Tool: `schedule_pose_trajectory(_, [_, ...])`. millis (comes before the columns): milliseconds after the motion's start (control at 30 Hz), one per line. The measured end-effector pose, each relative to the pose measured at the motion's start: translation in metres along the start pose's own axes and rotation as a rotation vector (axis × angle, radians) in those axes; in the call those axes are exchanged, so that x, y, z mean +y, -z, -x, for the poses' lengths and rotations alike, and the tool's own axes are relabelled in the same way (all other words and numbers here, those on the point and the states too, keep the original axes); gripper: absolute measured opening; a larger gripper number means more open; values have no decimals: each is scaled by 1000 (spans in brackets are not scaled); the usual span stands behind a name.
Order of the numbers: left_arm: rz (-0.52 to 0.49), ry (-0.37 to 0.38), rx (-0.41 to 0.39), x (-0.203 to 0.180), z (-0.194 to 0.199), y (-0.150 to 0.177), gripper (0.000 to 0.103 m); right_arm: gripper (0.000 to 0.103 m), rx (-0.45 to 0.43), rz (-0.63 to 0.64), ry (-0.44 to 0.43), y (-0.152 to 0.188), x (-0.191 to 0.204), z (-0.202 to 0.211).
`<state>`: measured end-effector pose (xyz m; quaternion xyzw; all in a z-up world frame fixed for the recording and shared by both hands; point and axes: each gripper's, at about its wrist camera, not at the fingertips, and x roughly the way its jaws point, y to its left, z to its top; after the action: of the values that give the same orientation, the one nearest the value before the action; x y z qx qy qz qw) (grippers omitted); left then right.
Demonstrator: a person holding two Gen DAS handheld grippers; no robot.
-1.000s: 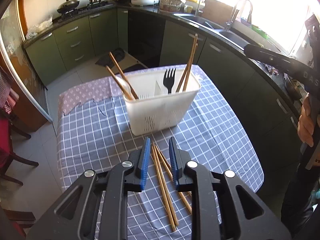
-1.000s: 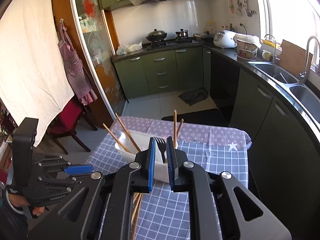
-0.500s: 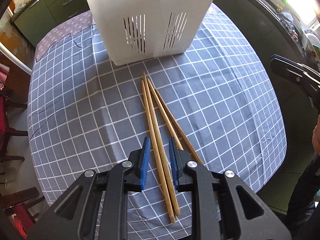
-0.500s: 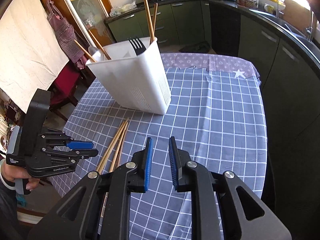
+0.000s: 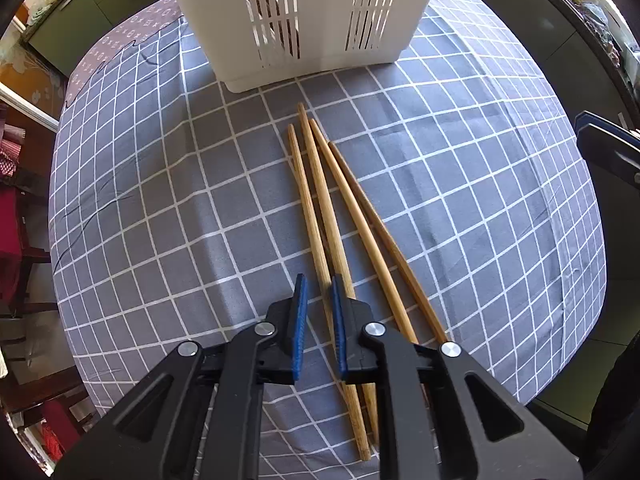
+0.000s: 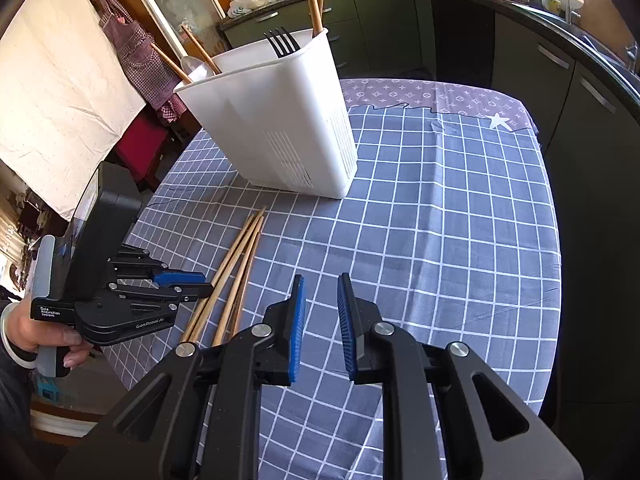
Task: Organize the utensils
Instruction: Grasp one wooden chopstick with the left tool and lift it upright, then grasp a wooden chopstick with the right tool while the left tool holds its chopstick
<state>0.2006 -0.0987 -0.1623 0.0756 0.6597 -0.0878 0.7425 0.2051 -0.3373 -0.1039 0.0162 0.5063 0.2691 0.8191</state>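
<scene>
Wooden chopsticks (image 5: 320, 216) now straddled by lowered left gripper (image 5: 318, 286), jaws closing; right gripper (image 6: 321, 286) lowered, jaws narrow, nothing held.

A white slotted utensil holder (image 5: 304, 12) stands on the tabletop's grey-blue cloth with a white grid (image 5: 160, 200). Just before the holder lie four tan wooden chopsticks (image 5: 320, 216). Behind it runs a mauve star-patterned strip (image 6: 440, 98). Each black hand-held gripper (image 5: 318, 300) has blue pads (image 6: 298, 320).

white holder (image 5: 304, 12) top cut off, chopsticks (image 5: 320, 216) ends hidden under left tongs (image 5: 318, 292)
</scene>
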Motion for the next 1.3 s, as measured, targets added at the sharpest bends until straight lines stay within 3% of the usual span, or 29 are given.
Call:
schedule_pose_trajectory(567, [-2, -1, -2, -1, -7, -6, 7, 24, 38, 49, 10, -1, 20, -7])
schedule_pose_trajectory(867, [8, 24, -165, 21, 52, 8, 7, 25, 117, 89, 35, 3, 35, -24])
schedule_pose_trajectory(1300, [-16, 23, -354, 33, 113, 48, 7, 24, 349, 156, 59, 7, 77, -89])
